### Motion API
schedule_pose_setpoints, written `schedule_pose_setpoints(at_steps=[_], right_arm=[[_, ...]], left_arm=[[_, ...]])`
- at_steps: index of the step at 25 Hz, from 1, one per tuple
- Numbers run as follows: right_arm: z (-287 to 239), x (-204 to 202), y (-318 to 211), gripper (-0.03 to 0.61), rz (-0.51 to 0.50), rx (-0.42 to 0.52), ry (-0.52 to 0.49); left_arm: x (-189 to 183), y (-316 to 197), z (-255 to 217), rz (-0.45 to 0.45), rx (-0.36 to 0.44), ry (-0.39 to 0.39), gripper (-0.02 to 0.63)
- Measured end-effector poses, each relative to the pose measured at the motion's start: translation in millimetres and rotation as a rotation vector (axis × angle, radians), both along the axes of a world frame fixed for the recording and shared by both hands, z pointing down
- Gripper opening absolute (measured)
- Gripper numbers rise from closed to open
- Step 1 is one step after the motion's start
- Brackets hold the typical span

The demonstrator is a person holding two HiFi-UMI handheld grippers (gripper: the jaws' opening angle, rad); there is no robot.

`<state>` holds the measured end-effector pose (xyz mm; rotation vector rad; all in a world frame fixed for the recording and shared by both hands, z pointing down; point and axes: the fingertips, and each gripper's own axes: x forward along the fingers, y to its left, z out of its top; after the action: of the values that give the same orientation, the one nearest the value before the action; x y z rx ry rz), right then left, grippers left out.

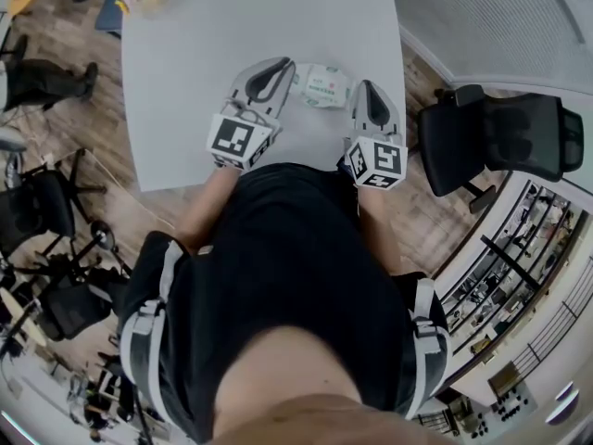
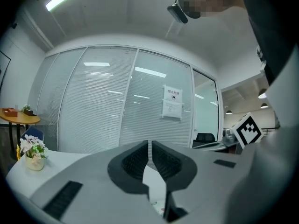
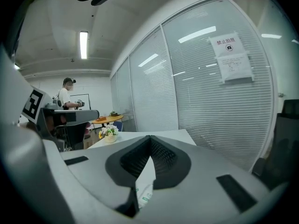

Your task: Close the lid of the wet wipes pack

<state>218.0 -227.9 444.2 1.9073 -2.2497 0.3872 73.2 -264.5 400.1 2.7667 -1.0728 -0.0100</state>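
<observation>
The wet wipes pack (image 1: 321,85), white with green print, lies on the pale grey table (image 1: 195,72) between my two grippers. In the head view my left gripper (image 1: 281,66) is just left of the pack and my right gripper (image 1: 368,87) just right of it; both are apart from it. In the left gripper view the jaws (image 2: 149,143) point level at a glass wall, drawn together to a thin slit with nothing in it. The right gripper (image 3: 149,137) is shut and empty. A sliver of the pack (image 3: 145,197) shows below each pair of jaws.
A small pot of flowers (image 2: 32,154) stands at the table's far end. A black office chair (image 1: 500,142) is to the right of the table. A glass wall with blinds (image 3: 210,101) runs behind, a round wooden table (image 2: 18,116) and a person (image 3: 67,94) farther off.
</observation>
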Motion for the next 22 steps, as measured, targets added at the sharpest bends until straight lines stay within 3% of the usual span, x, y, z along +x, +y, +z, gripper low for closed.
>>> schedule_pose_setpoints(at_steps=[22], right_arm=[[-1.3, -1.8, -0.4, 0.021, -0.003, 0.0, 0.008]], left_arm=[[3.9, 5.2, 2.9, 0.018, -0.008, 0.006, 0.043]])
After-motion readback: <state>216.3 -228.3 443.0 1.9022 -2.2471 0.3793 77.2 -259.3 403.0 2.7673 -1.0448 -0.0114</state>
